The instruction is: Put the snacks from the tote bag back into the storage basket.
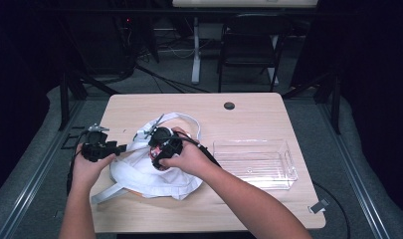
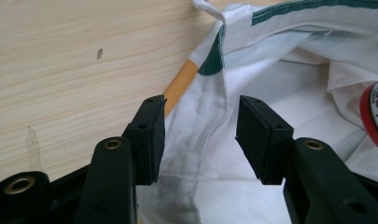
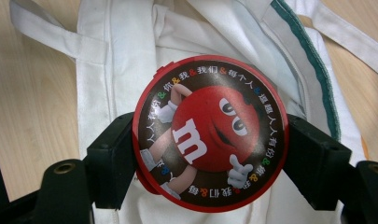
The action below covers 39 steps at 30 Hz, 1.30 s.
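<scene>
A white cloth bag (image 1: 154, 180) with a green-trimmed mouth lies on the wooden table (image 1: 249, 117). My right gripper (image 1: 159, 149) hovers over the bag's mouth, shut on a round red tin (image 3: 210, 133) with a cartoon candy figure on its lid. In the right gripper view the jaws (image 3: 213, 156) press its left and right rims, with the bag (image 3: 126, 56) beneath. My left gripper (image 1: 120, 148) is at the bag's left edge. Its jaws (image 2: 200, 140) stand apart around a raised fold of the bag (image 2: 280, 70), not pinching it. The tin's red rim (image 2: 375, 116) peeks in at the right.
A clear plastic tray (image 1: 253, 162) sits right of the bag. A dark round cap (image 1: 229, 105) is set into the table near its far edge. A loose bag strap (image 1: 107, 194) trails toward the front. A chair (image 1: 249, 45) stands beyond the table.
</scene>
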Tool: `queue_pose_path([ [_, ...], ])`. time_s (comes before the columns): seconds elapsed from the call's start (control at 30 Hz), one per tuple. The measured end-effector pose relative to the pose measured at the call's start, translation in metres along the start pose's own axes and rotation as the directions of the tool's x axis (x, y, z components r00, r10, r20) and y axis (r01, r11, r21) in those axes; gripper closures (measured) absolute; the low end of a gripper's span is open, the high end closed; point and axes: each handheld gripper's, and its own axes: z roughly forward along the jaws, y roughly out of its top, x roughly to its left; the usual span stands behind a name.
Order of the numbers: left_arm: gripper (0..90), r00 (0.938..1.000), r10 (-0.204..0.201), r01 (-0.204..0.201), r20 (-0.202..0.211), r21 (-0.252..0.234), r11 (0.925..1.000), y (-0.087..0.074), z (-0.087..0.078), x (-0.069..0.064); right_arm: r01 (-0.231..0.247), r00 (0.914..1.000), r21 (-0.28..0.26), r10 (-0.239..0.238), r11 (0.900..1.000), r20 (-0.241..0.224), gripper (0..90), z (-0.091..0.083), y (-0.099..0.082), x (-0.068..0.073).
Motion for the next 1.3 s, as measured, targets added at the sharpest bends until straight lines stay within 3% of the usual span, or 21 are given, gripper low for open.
queue_pose_path([
  [0.8,52.5,1.0,-0.001,0.001,-0.001,0.009,1.0,0.0,0.0,0.0,0.002,1.0,-0.006,-0.002,1.0,0.004,25.2,-0.04,-0.015,-0.009],
  [1.3,52.4,1.0,-0.003,0.003,-0.005,0.008,1.0,0.0,-0.001,0.0,-0.01,0.9997,0.004,0.01,0.9999,0.023,25.2,-0.063,-0.035,-0.02],
])
